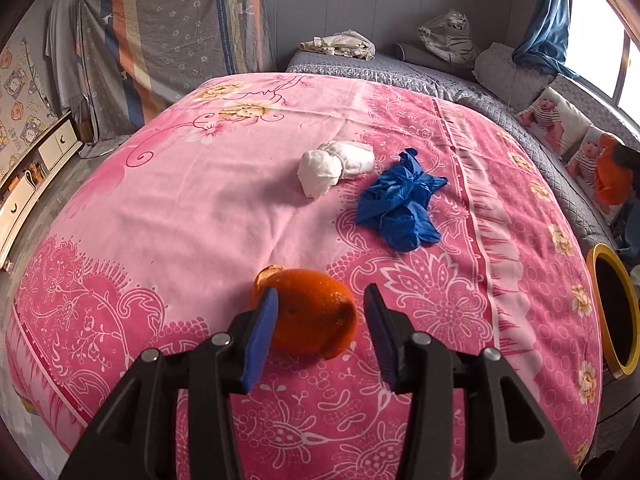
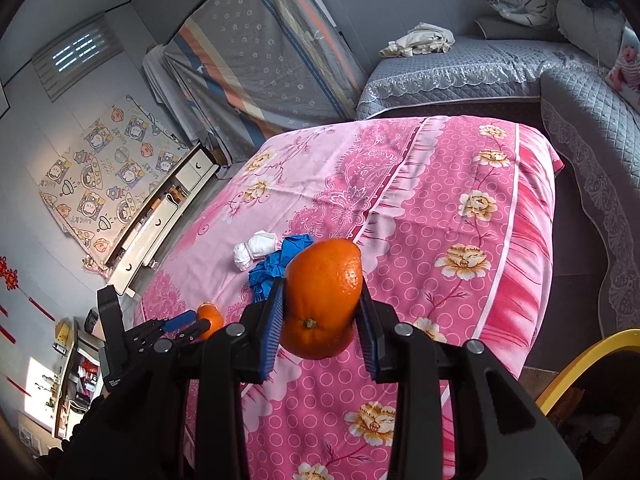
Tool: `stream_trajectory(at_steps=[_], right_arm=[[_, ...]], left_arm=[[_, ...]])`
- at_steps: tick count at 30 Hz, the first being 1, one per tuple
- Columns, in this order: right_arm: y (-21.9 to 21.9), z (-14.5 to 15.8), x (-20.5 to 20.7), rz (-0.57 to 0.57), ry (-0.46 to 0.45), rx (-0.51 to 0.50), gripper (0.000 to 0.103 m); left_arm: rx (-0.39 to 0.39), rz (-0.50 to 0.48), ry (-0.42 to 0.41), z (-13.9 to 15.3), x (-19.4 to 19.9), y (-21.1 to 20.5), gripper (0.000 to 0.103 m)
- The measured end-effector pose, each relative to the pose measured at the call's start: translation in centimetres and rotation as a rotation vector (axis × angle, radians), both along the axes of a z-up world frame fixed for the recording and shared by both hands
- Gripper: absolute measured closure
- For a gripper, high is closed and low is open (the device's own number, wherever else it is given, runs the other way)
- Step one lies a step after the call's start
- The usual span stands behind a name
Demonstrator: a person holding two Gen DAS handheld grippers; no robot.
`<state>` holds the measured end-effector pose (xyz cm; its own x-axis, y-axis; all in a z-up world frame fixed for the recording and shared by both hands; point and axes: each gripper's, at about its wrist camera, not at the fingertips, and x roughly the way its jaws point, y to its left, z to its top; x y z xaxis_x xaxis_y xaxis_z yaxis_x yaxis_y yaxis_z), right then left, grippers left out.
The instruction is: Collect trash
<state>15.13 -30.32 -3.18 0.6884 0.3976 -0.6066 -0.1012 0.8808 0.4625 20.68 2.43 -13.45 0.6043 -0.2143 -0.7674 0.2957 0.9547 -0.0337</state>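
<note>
On the pink flowered bedspread (image 1: 160, 208) lies an orange fruit piece (image 1: 308, 314) with a torn top. My left gripper (image 1: 322, 296) straddles it, open: the left blue pad overlaps its side and the right pad stands apart. My right gripper (image 2: 321, 286) is shut on another orange (image 2: 322, 300), held in the air above the bed. The right wrist view also shows the left gripper (image 2: 180, 326) at the first orange (image 2: 210, 318). Farther back lie a crumpled white wad (image 1: 334, 168) and a crumpled blue glove or bag (image 1: 400, 200), side by side.
A yellow-rimmed bin (image 1: 614, 312) stands off the bed's right edge and shows again as a bin rim (image 2: 580, 364) at lower right. A grey quilted sofa (image 2: 460, 68) runs behind and along the right. A low white cabinet (image 2: 160, 216) lines the left wall.
</note>
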Motion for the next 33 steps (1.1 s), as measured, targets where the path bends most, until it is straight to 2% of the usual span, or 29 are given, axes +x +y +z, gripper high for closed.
stream_trajectory(at_steps=[7, 11, 12, 13, 14, 16, 19, 23, 28, 33], right_arm=[[0.2, 0.1, -0.1, 0.004, -0.005, 0.001, 0.071], [0.0, 0.3, -0.5, 0.0, -0.014, 0.005, 0.071], [-0.1, 0.4, -0.6, -0.001, -0.018, 0.006, 0.071], [-0.2, 0.5, -0.8, -0.003, -0.022, 0.008, 0.071], [-0.4, 0.7, -0.9, -0.008, -0.026, 0.01, 0.071], [-0.7, 1.1, -1.3, -0.014, -0.036, 0.01, 0.071], [-1.4, 1.8, -2.2, -0.025, -0.058, 0.009, 0.071], [-2.5, 3.3, -4.3, -0.05, -0.105, 0.007, 0.071], [-4.4, 6.5, -8.3, -0.112, -0.209, -0.025, 0.071], [-6.3, 9.6, -12.7, -0.194, -0.308, -0.082, 0.071]], left_arm=[[0.104, 0.009, -0.016, -0.9, 0.8, -1.3, 0.052], [0.202, 0.075, -0.043, -1.9, 1.6, -1.1, 0.054], [0.205, 0.091, -0.032, -2.2, 2.0, -0.7, 0.069], [0.157, 0.087, 0.006, -2.4, 2.4, 0.0, 0.073], [0.106, 0.095, 0.022, -2.4, 2.6, 0.7, 0.075], [0.062, 0.121, -0.008, -1.6, 2.5, 1.5, 0.078], [-0.002, 0.128, -0.077, 0.6, 1.6, 1.9, 0.079], [-0.065, 0.091, -0.196, 5.7, -0.8, 0.2, 0.079], [-0.129, -0.001, -0.352, 12.8, -4.5, -4.2, 0.079], [-0.175, -0.124, -0.461, 17.7, -8.5, -9.9, 0.079]])
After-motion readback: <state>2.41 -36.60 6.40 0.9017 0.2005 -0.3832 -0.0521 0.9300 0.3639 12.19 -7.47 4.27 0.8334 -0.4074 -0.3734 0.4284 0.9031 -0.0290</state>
